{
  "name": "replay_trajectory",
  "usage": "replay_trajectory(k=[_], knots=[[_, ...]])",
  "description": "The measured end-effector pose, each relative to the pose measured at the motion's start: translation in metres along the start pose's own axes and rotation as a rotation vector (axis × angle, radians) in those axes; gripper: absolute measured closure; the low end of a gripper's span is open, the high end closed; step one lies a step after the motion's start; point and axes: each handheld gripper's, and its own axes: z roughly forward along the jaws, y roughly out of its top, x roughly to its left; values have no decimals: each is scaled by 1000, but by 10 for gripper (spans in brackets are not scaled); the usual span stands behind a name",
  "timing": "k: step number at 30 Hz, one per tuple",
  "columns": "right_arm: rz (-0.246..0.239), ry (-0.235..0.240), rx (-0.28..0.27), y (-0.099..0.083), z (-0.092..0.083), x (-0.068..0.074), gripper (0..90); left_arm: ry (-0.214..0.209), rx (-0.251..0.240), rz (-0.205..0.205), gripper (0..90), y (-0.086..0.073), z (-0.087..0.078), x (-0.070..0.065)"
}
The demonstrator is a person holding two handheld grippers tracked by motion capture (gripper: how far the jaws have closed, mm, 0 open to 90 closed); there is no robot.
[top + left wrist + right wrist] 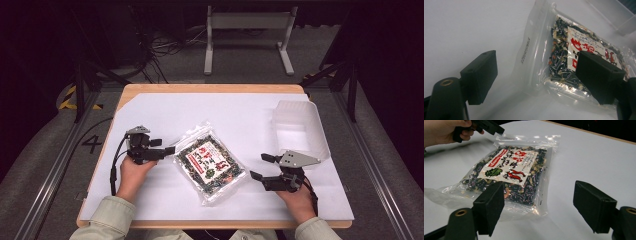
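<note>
1. Packet [210, 162] lies flat at centre frame in the high view, on the white sheet [250, 112].
2. Left gripper [169, 149], jaws wide, straddles its left edge, not pressing.
3. Right gripper [260, 166], wide, holds nothing, right of the packet.

— Where's the packet [210, 162]?
— On the table [150, 90], between my two tools: left tool [167, 150] at its left edge, right tool [259, 167] just right of it.
— And the tub [300, 131]?
— Behind my right tool.

White-sheeted table [150, 102] with packet [210, 161], tub [300, 130]
</note>
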Motion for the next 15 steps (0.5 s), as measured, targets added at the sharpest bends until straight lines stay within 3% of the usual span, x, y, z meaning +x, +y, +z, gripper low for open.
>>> replay_trajectory(k=[4, 15], knots=[[-2, 3, 1, 0, 1, 1, 248, -20, 16, -22, 206, -1, 3, -1], [-14, 7, 12, 0, 2, 2, 248, -40, 58, -17, 279, -3, 8, -1]])
